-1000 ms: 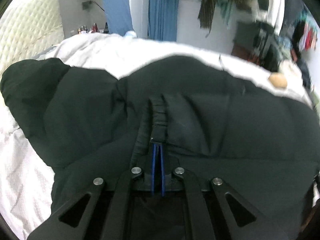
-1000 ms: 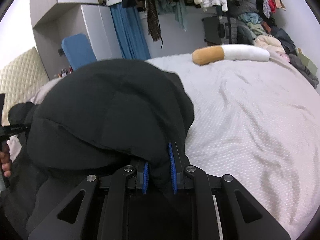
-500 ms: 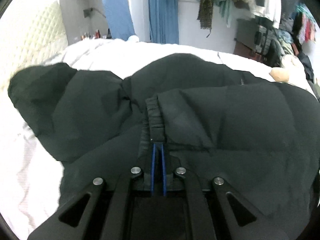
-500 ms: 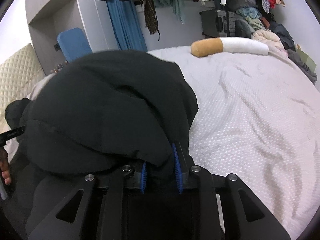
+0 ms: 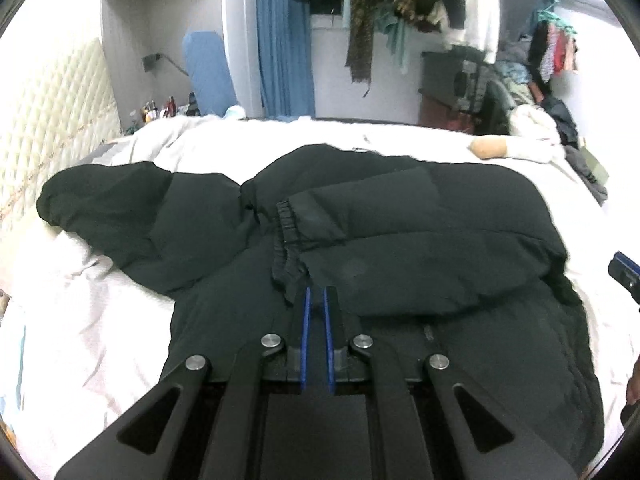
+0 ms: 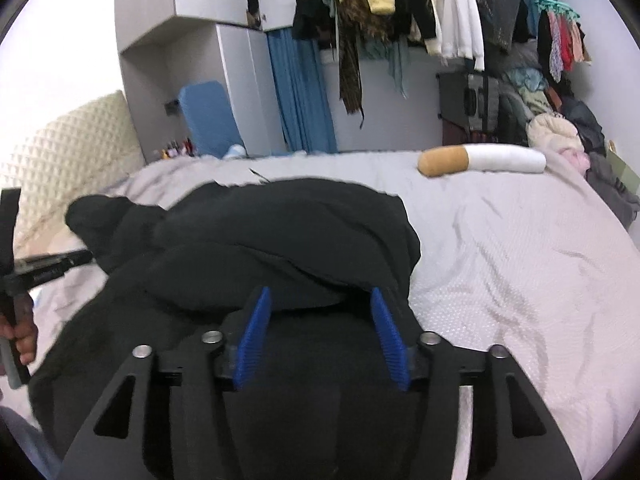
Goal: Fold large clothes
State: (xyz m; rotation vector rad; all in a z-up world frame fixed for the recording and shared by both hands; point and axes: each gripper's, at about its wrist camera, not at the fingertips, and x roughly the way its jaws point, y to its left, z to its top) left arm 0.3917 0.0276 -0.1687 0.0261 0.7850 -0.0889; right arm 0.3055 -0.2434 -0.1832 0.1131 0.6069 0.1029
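A large black padded jacket (image 5: 400, 232) lies on the white bed (image 5: 88, 312). One sleeve is folded across its body, with the elastic cuff (image 5: 288, 236) near the middle; the other sleeve lies out to the left. My left gripper (image 5: 315, 294) sits just behind the cuff, its blue pads nearly together with nothing between them. In the right wrist view my right gripper (image 6: 318, 300) is open wide over the jacket (image 6: 280, 232), its blue pads apart and empty.
A cigarette-shaped bolster pillow (image 6: 480, 158) lies at the bed's far side. A quilted headboard (image 5: 48, 120) stands on the left. Clothes hang on a rail (image 6: 400, 0) behind the bed, with more piled at the right. The bare bed spreads out to the right (image 6: 520, 260).
Both grippers have let go of the jacket and pulled back. The right one opened wide, and the folded sleeve now lies flat on the jacket's body.
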